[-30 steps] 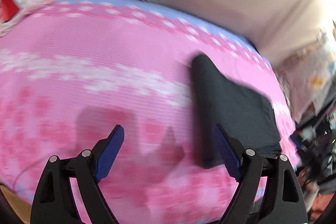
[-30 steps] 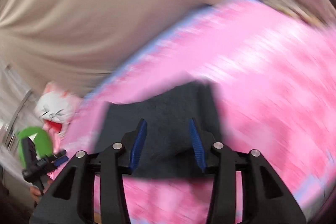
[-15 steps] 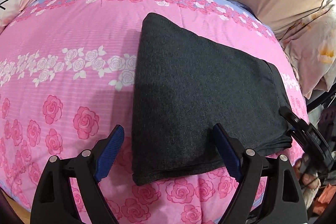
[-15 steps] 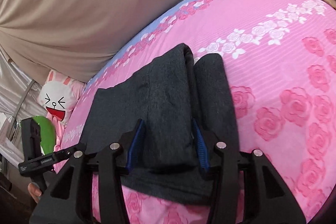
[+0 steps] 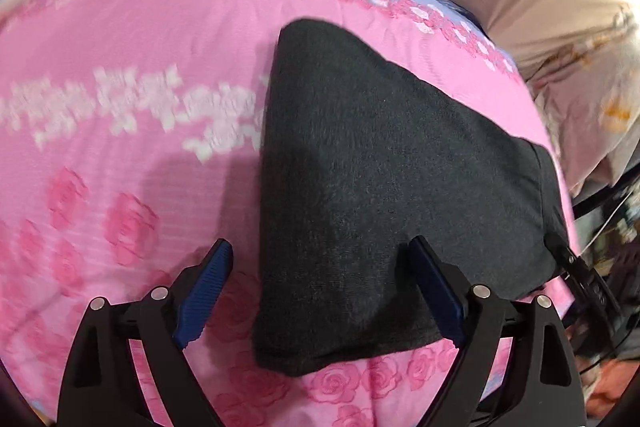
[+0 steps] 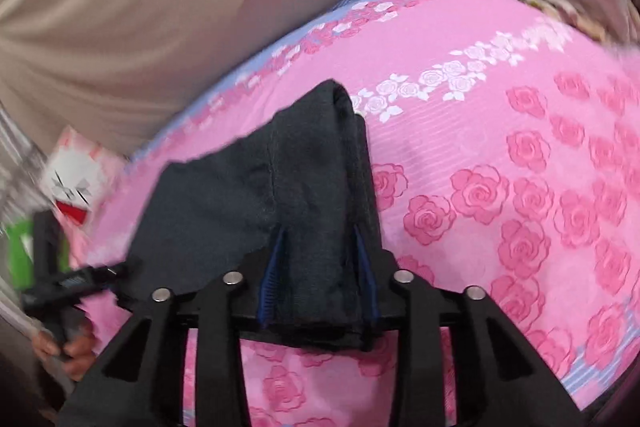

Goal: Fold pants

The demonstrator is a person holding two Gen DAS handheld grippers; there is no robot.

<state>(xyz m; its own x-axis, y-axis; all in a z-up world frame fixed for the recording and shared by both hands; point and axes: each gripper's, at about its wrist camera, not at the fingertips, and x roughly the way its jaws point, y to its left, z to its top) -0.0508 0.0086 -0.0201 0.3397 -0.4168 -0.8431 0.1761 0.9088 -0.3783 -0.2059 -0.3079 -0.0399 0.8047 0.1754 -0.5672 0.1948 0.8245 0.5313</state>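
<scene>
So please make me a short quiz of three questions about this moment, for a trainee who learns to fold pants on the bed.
1. True or false: the right gripper is closed on a folded edge of the pants.
2. Which is correct for the left gripper? A) closed on a pillow; B) open, over the near corner of the pants, holding nothing; C) out of view.
3. What lies under the pants?

Key:
1. True; the dark fabric fills the gap between both blue pads.
2. B.
3. The pink bedsheet with a rose print.
</scene>
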